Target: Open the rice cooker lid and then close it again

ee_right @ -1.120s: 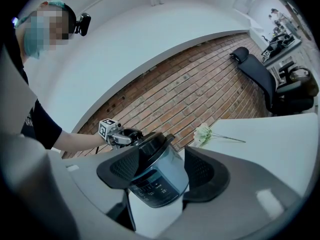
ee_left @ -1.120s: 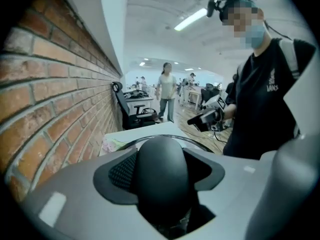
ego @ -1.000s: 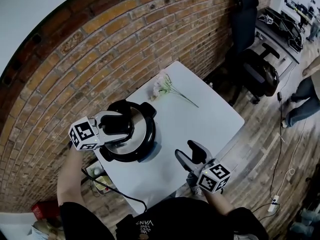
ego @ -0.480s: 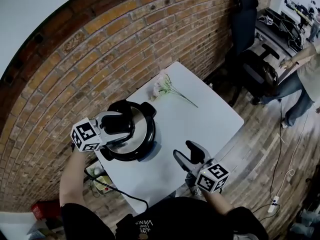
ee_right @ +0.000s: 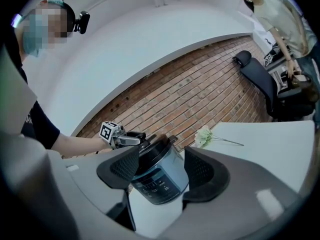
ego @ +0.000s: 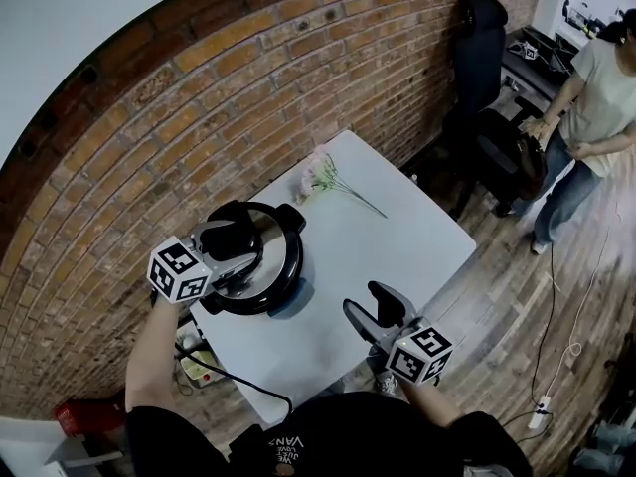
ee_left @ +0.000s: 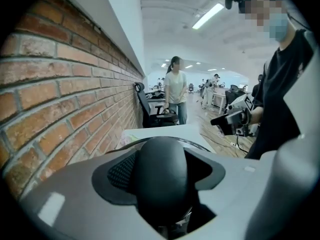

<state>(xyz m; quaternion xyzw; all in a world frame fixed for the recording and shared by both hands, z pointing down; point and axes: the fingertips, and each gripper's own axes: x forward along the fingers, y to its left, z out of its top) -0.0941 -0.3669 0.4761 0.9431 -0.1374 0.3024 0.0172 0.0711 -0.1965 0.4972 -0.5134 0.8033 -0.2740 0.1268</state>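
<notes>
Lid handle clamped in left hand-held gripper; rice cooker under it on surface, lid looks seated. Right hand-held gripper spread, empty, well apart. Opening pending or closing done: cannot tell.

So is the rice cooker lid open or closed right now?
Closed. The lid sits flat on the cooker body with no gap showing, and the left gripper is clamped on its black handle.

So I'm counting one rice cooker, one flower sprig, one table, one bystander, plus two grippers: left gripper, right gripper.
</notes>
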